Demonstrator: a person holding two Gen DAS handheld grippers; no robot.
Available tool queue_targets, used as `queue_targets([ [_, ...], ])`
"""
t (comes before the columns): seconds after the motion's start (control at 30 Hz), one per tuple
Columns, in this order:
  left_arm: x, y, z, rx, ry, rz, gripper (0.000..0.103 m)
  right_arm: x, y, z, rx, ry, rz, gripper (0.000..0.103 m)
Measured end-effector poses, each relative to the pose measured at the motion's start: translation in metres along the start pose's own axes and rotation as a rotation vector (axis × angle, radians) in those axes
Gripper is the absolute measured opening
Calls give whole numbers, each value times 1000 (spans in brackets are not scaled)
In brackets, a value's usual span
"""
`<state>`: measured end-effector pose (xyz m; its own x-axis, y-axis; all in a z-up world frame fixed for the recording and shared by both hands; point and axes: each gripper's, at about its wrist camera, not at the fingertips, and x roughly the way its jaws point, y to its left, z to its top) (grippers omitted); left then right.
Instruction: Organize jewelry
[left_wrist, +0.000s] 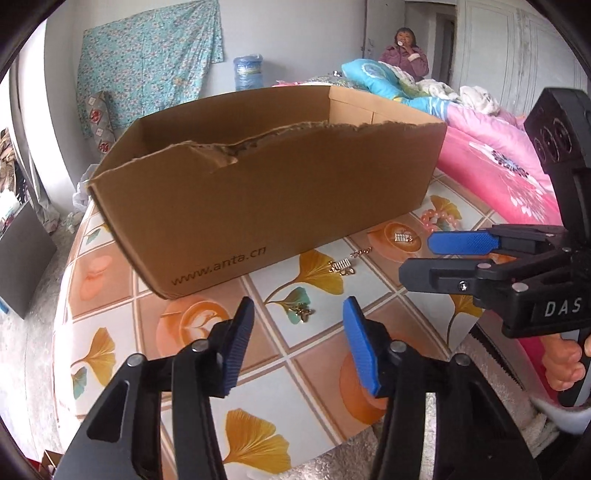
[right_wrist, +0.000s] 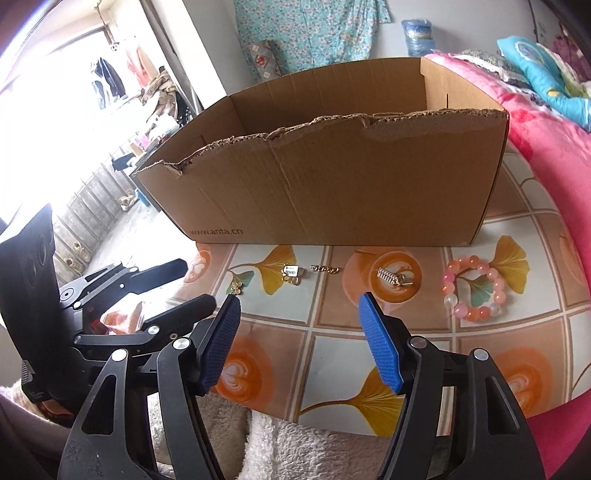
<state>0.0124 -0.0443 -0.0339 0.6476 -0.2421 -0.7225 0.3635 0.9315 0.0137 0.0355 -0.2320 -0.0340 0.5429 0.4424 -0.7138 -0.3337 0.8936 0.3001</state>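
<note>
An open brown cardboard box (left_wrist: 258, 192) (right_wrist: 332, 184) with a torn front rim stands on the table's patterned cloth (right_wrist: 332, 350). Jewelry lies in a row before it: a gold butterfly earring (left_wrist: 303, 314) (right_wrist: 236, 288), a gold pendant (left_wrist: 341, 266) (right_wrist: 291, 273), a short chain (left_wrist: 361, 253) (right_wrist: 325, 268), a silver comb-like piece (left_wrist: 402, 237) (right_wrist: 391, 276) and a pink bead bracelet (left_wrist: 436, 218) (right_wrist: 449, 287). My left gripper (left_wrist: 298, 306) (right_wrist: 199, 284) is open just short of the earring, holding nothing. My right gripper (right_wrist: 299, 301) (left_wrist: 415, 254) is open and empty, back from the comb-like piece.
A bed with a pink quilt (left_wrist: 491, 155) borders the table on the right. A person (left_wrist: 406, 55) stands at the far doorway, and a water jug (left_wrist: 248, 72) sits behind the box. White fluffy fabric (right_wrist: 295, 443) lies at the table's near edge.
</note>
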Motion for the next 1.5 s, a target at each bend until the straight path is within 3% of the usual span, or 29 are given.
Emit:
queue_targets([
  [0.1,17,-7,2,34,36,-9,30,5,-3,0,8,13,13,62],
  [0.2,30,-11,1,75,62,45,24,9,-5,1,5,26,21,62],
  [0.37,36,-9,3,107,69,27,22,16,-10,5,7,51,35,62],
  [0.6,38,4,9,157,96,-79,22,23,-9,7,5,86,40,62],
  [0.73,36,5,8,198,105,-117,13,26,-8,10,10,92,26,62],
  [0.83,34,4,5,214,98,-121,13,24,-8,14,14,88,15,62],
  [1.27,20,12,-2,120,29,-104,12,25,14,33,-99,58,-33,61],
  [1.5,10,22,-1,16,-10,-98,12,50,32,36,-182,93,-67,44],
])
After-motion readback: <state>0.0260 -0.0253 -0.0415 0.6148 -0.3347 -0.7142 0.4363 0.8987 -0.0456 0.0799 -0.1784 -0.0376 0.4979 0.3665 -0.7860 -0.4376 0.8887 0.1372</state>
